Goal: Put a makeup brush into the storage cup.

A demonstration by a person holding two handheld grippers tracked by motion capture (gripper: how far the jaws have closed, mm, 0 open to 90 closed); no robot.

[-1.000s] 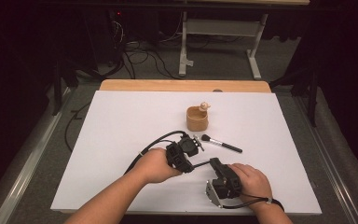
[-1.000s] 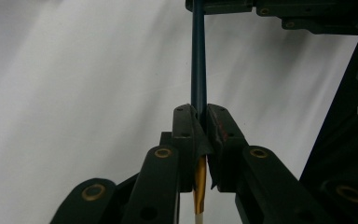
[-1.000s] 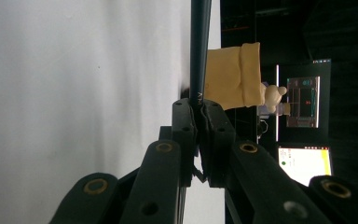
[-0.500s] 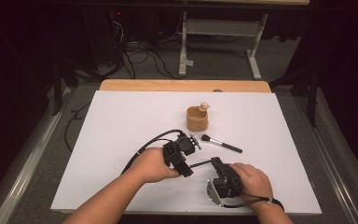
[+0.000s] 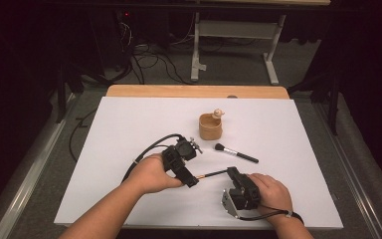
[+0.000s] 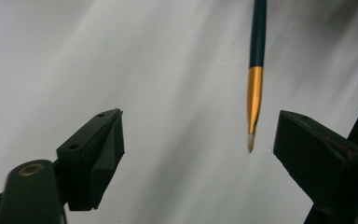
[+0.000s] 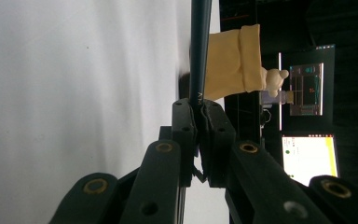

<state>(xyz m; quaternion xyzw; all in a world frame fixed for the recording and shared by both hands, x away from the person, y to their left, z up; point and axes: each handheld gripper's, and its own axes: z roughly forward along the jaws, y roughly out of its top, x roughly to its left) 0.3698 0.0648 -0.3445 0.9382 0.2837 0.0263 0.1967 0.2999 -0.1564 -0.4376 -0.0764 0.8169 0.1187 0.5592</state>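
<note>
The left gripper [image 5: 191,179] has slid toward 7 o'clock since the earlier frame, and its jaws have just been opening, now wide apart with the thin paintbrush [image 5: 214,174] tip between them, untouched. The right gripper [image 5: 231,173] is clamped on the paintbrush handle, holding it above the tabletop [image 5: 129,124]. At 12 o'clock stands a wooden cup [image 5: 210,127]; a makeup brush [image 5: 236,153] lies at 1 o'clock.
</note>
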